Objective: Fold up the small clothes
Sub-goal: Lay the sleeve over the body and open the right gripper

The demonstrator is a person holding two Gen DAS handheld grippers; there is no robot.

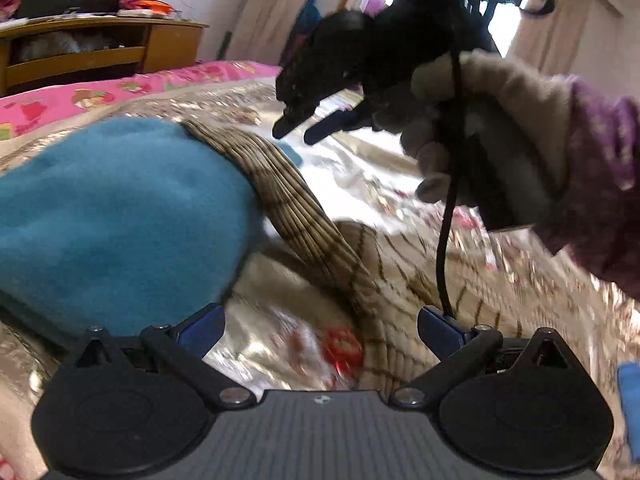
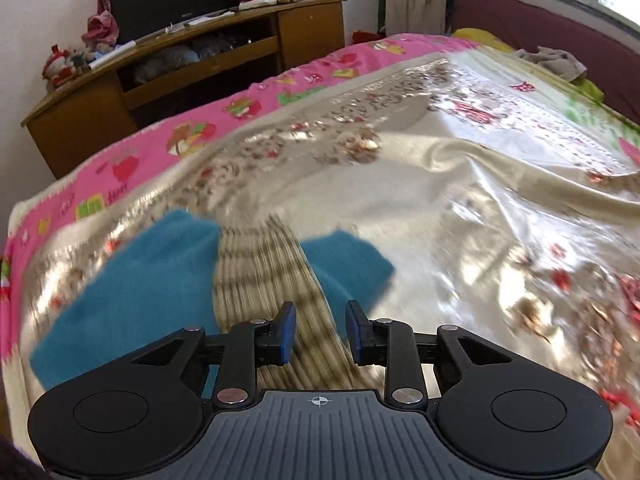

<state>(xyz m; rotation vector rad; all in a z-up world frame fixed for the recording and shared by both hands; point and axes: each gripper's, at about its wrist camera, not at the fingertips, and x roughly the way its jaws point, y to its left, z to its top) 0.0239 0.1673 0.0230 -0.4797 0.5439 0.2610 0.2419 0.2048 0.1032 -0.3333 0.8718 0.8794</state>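
Mid-fold: blue-and-striped garment (image 2: pixel 256 280) half doubled on the bed (image 2: pixel 460 200), left claw (image 1: pixel 320 328) wide open, right claw (image 2: pixel 320 332) part-open, both empty; next, regrip an edge.

My left gripper (image 1: pixel 320 330) and right gripper (image 2: pixel 320 334) are matte black, with round side housings, silver screw heads, a ribbed grey base bearing a small crosshair mark, and blue finger pads (image 2: pixel 287 334). The right hand (image 1: pixel 480 140) wears a beige knitted glove under a fuzzy purple sleeve (image 1: pixel 600 184), and a thin black cable (image 1: pixel 446 240) hangs beside it.
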